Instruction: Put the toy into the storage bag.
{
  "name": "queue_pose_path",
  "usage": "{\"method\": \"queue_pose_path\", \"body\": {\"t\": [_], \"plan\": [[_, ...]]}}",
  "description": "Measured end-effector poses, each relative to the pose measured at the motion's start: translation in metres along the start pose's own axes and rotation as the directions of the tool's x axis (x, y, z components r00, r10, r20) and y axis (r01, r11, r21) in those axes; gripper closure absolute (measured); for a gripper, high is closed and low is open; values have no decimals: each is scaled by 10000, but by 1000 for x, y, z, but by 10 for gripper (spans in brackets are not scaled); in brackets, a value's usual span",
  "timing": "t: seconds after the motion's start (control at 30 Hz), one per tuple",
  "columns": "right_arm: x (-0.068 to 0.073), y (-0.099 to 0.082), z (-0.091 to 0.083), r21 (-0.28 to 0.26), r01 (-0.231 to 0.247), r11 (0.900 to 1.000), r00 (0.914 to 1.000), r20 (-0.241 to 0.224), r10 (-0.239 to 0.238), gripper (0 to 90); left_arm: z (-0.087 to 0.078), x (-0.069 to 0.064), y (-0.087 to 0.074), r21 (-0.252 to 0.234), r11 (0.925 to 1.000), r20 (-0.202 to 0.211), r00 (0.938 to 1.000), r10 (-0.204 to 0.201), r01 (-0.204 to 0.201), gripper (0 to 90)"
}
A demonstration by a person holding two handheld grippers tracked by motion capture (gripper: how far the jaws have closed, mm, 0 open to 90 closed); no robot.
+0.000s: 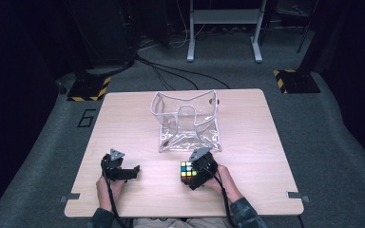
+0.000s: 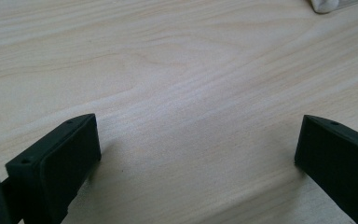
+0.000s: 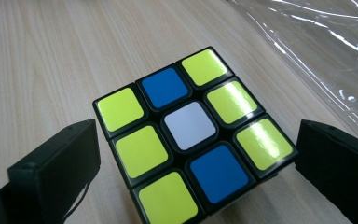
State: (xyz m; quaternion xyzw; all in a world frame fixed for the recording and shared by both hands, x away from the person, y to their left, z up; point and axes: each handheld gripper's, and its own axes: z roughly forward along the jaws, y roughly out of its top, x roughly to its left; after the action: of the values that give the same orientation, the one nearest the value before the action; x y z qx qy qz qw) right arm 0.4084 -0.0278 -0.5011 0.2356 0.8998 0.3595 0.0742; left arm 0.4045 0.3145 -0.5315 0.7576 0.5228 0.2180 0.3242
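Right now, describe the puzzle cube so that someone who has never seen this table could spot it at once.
On the light wooden table, look at the near edge, just in front of the clear plastic bag. The puzzle cube sits there between the open fingers of the right gripper. It is the one multicoloured thing, black-framed with yellow, blue and white squares on top.

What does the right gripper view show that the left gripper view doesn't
The right gripper view has the puzzle cube between its open claw, top face yellow and blue around a white centre, with the clear plastic bag beyond. The left gripper view has its own open claw over bare wood, plus a pale edge at the top right, too cropped to identify. Both show the light wooden table and two spread black jaws.
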Motion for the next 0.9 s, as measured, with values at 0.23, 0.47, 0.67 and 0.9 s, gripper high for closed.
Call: {"method": "queue_pose_path", "body": {"t": [0.23, 0.47, 0.67, 0.9], "plan": [[2, -2, 2, -39, 138, 9999, 9999, -79, -138, 201, 0, 0, 0, -2, 10000, 5, 10000, -3, 3, 0], [3, -5, 3, -151, 9, 9999, 10000, 47, -8, 328, 0, 0, 0, -5, 10000, -6, 10000, -27, 27, 0], [5, -6, 3, -363, -28, 9993, 9994, 335, 40, 331, 0, 0, 0, 3, 10000, -8, 10000, -17, 17, 0], [7, -6, 1, -367, -76, 9993, 9985, 538, 95, 331, 0, 0, 0, 0, 10000, -12, 10000, -17, 17, 1]]}}
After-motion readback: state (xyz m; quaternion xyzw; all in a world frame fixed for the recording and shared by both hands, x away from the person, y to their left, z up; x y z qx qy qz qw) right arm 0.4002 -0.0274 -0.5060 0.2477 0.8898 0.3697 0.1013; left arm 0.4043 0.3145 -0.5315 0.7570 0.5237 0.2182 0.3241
